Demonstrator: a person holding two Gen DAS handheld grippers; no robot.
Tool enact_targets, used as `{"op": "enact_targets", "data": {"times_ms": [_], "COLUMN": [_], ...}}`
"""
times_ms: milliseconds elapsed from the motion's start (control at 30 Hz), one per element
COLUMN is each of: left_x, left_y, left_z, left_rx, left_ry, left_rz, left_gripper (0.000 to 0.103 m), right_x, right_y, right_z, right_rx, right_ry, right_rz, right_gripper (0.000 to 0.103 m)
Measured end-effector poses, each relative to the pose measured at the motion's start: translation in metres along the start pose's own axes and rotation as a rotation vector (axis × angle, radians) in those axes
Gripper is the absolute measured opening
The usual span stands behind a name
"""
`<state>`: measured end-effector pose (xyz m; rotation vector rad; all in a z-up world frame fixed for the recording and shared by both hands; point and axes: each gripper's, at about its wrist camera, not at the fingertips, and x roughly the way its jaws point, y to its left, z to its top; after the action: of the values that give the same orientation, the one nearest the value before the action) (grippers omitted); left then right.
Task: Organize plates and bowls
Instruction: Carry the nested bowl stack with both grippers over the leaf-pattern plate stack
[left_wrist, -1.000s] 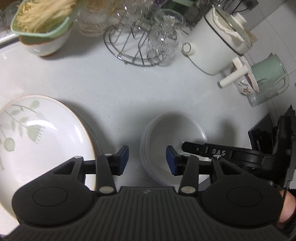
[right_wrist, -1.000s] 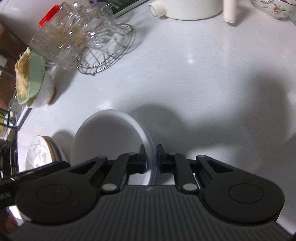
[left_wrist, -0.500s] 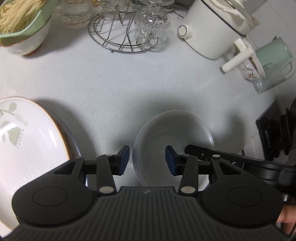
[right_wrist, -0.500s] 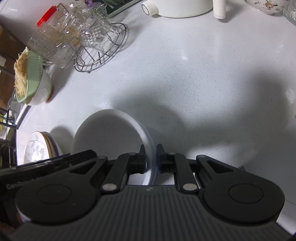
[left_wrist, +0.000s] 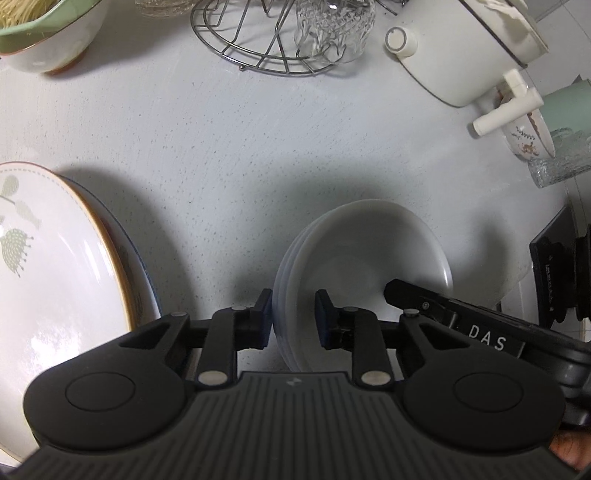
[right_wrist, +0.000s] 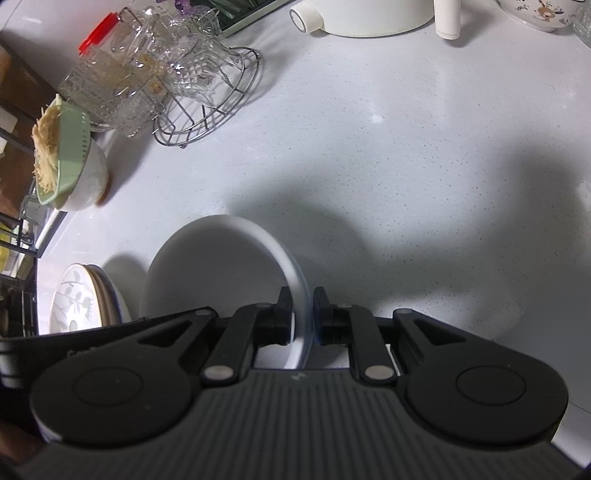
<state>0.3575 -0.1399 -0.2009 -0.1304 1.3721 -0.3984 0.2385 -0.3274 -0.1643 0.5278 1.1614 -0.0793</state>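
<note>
Bowls (left_wrist: 369, 258): white stack sits on the counter (left_wrist: 258, 147), gripped from both sides. Left gripper (left_wrist: 293, 317) has just been closing, jaws now straddling the stack's left rim, pads against it. Right gripper (right_wrist: 303, 314) clenched on the opposite rim (right_wrist: 295, 280).

Left wrist view only: stack reads as several nested rims, the leaf-pattern plates (left_wrist: 55, 266) sit close at left, and a mint mug (left_wrist: 569, 107) is far right. Right wrist view only: a red-lidded jar (right_wrist: 92, 48) behind the glasses on the wire rack (right_wrist: 207, 110). Both views show the noodle bowl (right_wrist: 70, 166) and white pot (left_wrist: 465, 48).
</note>
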Motion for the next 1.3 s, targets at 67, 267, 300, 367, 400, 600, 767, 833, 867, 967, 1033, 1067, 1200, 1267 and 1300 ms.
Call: {"op": "enact_targets", "data": {"times_ms": [67,267,300,367,400,600,767,833,867,967,1033,1067,1200,1267,1300], "left_x": [-0.001,-0.007,-0.008,-0.011,-0.013,-0.028,-0.045,-0.051,-0.055,-0.066,-0.073,-0.077,-0.093,-0.100,-0.104], "left_y": [0.000,-0.005,-0.007,-0.010,-0.012,-0.016,-0.013,-0.010,-0.009,-0.004,0.001,0.004,0.013,0.019,0.022], "left_z": [0.001,0.005,0.006,0.008,0.009,0.009,0.009,0.008,0.008,0.007,0.007,0.007,0.005,0.002,0.000], "left_rx": [-0.003,0.033,0.040,0.051,0.055,0.073,0.077,0.074,0.066,0.065,0.060,0.059,0.067,0.071,0.071], "left_ry": [0.009,0.017,0.016,0.017,0.016,0.005,-0.010,-0.011,-0.011,-0.017,-0.016,-0.017,-0.033,-0.039,-0.044], "left_rz": [0.003,0.032,0.034,0.035,0.035,0.027,0.013,0.009,0.009,0.012,0.009,0.007,0.006,0.007,0.008], "left_gripper": [0.026,0.026,0.026,0.026,0.026,0.026,0.026,0.026,0.026,0.026,0.026,0.026,0.026,0.026,0.026], "right_x": [0.000,-0.004,-0.005,-0.008,-0.010,-0.024,-0.037,-0.042,-0.044,-0.049,-0.052,-0.053,-0.061,-0.063,-0.064], "right_y": [0.000,0.003,0.002,0.002,0.003,0.006,0.013,0.017,0.020,0.027,0.033,0.037,0.049,0.057,0.061], "right_z": [0.000,-0.001,-0.001,-0.001,-0.001,-0.002,-0.005,-0.006,-0.006,-0.008,-0.011,-0.013,-0.017,-0.020,-0.021], "right_rx": [0.000,0.013,0.018,0.036,0.039,0.056,0.048,0.044,0.041,0.038,0.036,0.034,0.028,0.020,0.016], "right_ry": [0.002,0.008,0.007,0.007,0.002,-0.022,-0.045,-0.052,-0.055,-0.059,-0.061,-0.063,-0.076,-0.086,-0.090], "right_rz": [-0.001,0.011,0.014,0.018,0.017,0.010,0.006,0.006,0.006,0.009,0.012,0.013,0.023,0.024,0.025], "right_gripper": [0.015,0.015,0.015,0.015,0.015,0.015,0.015,0.015,0.015,0.015,0.015,0.015,0.015,0.015,0.015]}}
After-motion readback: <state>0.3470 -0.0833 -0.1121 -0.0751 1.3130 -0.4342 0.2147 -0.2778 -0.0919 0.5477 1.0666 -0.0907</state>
